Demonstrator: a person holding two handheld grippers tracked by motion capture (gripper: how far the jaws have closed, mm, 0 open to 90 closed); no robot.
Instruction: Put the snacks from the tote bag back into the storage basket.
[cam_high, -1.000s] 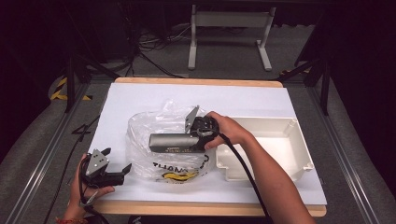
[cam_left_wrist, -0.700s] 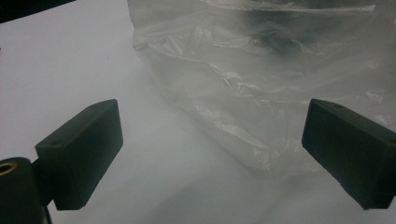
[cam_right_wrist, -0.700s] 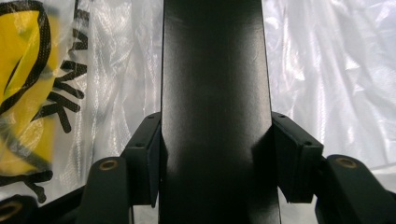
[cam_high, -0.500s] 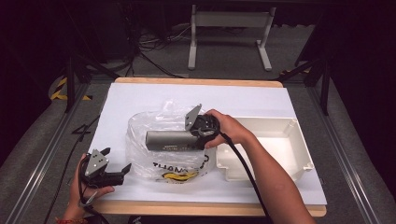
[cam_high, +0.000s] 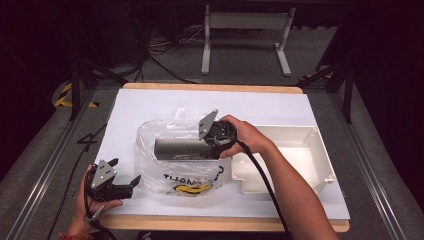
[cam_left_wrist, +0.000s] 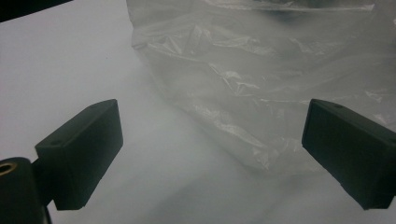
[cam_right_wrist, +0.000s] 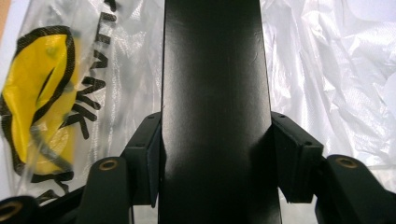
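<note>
at frame centre, the right gripper (cam_high: 212, 142) is clenched on a long dark grey box (cam_high: 177, 148), its far end veiled by the crinkled clear plastic bag (cam_high: 165, 172); lower left, the left gripper (cam_high: 125, 184) gapes, released.

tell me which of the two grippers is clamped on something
The right gripper: its jaws grip a long dark box over the plastic bag. The left gripper sits open beside the bag, holding nothing.

A wooden table (cam_high: 210, 88) carries a white sheet (cam_high: 150, 107) over nearly all of its top. On the sheet lies a crumpled clear plastic bag (cam_high: 165, 170) with black lettering and a yellow mark, and just beside it sits a white tray (cam_high: 320, 160).
</note>
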